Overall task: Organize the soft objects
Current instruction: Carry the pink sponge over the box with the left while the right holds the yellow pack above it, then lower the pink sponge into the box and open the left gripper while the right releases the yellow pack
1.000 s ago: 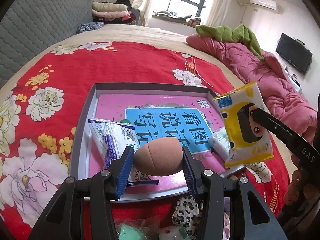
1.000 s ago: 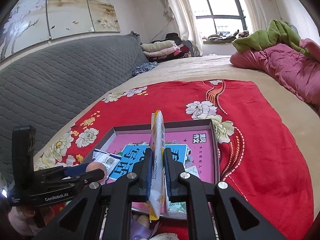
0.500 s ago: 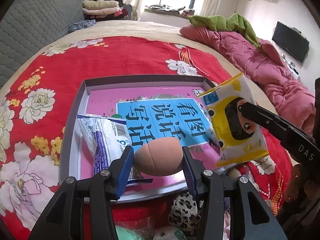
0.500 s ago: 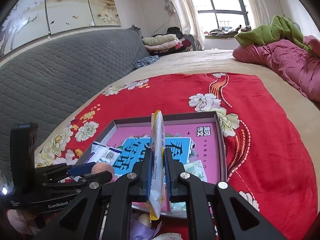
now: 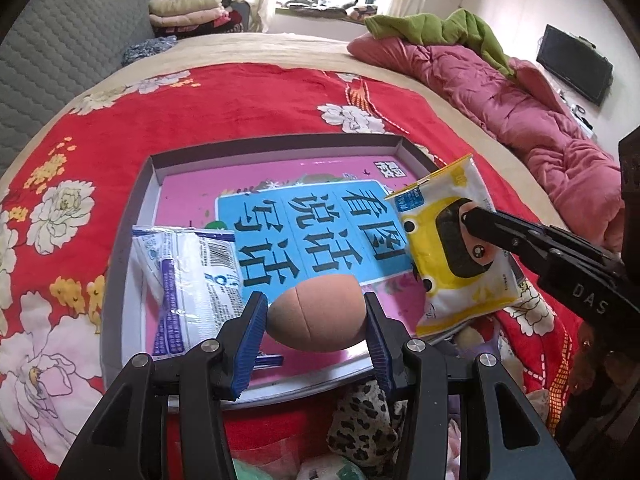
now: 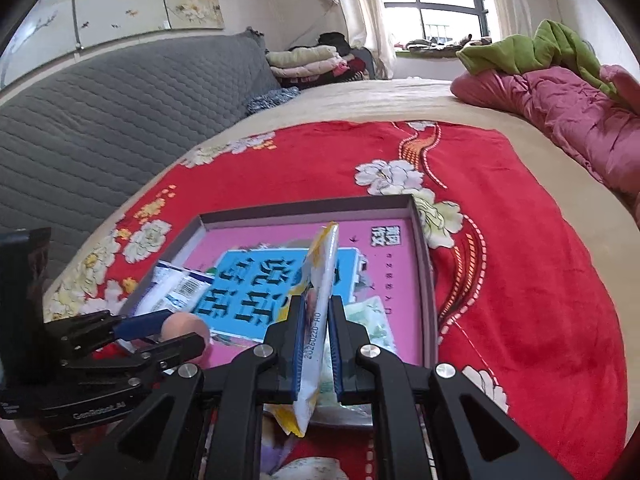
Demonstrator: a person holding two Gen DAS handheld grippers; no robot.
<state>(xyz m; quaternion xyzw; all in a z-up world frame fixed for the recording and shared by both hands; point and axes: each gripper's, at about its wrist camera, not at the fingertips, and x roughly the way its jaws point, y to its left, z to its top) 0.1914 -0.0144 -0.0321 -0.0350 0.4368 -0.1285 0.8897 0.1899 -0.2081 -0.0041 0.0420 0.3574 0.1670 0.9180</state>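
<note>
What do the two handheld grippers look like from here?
Both are black plastic with silver screw heads. The left gripper has ribbed blue pads and "GenRobot.AI" lettering on its side. The right gripper also has blue pads, with "DAS" printed on one finger.

Matte black plastic left gripper [image 5: 316, 316] across lower frame, ribbed blue pads [image 5: 252, 326], round silver screws, black right gripper [image 6: 316, 340] bottom centre, blue-edged pads, white "DAS" and "GenRobot.AI" lettering on side bodies

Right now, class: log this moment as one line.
left hand-held gripper: shut on brown plush egg | right hand-held gripper: shut on yellow packet | both above tray
</note>
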